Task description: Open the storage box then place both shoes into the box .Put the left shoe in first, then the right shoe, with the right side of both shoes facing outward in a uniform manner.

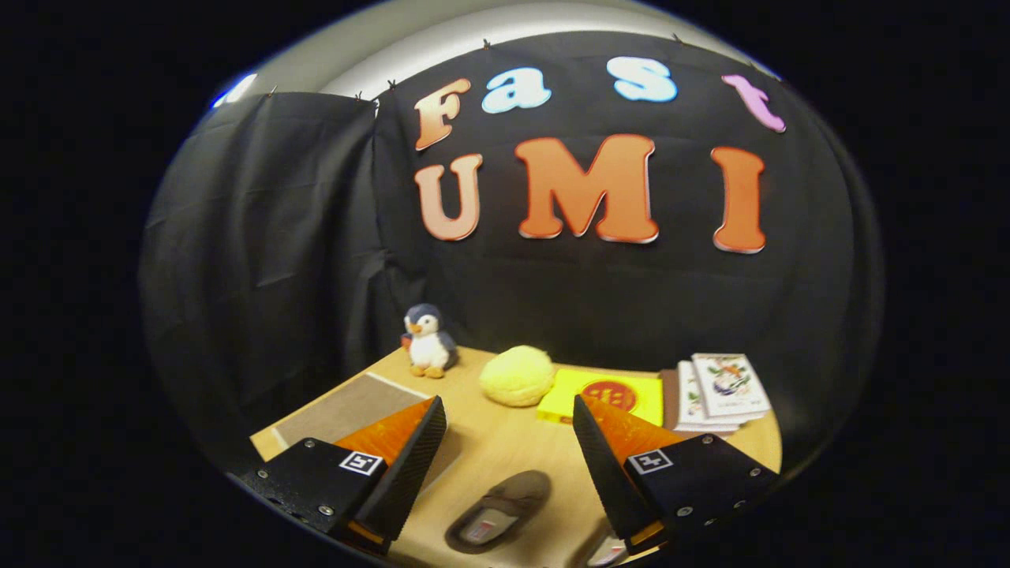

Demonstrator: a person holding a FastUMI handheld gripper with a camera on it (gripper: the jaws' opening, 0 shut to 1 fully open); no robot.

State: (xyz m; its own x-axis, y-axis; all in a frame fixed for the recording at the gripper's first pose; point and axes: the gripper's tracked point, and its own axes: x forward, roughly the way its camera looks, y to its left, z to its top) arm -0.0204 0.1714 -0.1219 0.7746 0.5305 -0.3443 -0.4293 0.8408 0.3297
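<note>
Spread gripper [510, 465] hanging over two shoes on the wooden table [513, 450], holding nothing.

Both fingers [410, 465] stand wide apart with only air between them. Directly below the gap lies a dark shoe [499, 511], opening upward, its pale insole showing; part of a second shoe [606, 552] peeks out near the right finger, too cut off to say which foot either belongs to. Farther off sit a yellow plush ball [518, 375] and, to its left, a toy penguin [428, 341]; a flat yellow box [604, 394] lies right of the ball, with a stack of booklets [722, 392] beyond that. A grey-brown mat [347, 410] covers the table's left side. Judging by this, neither shoe has been packed, and I cannot tell where the storage box stands or whether it is open, so nearly the whole task looks undone.
</note>
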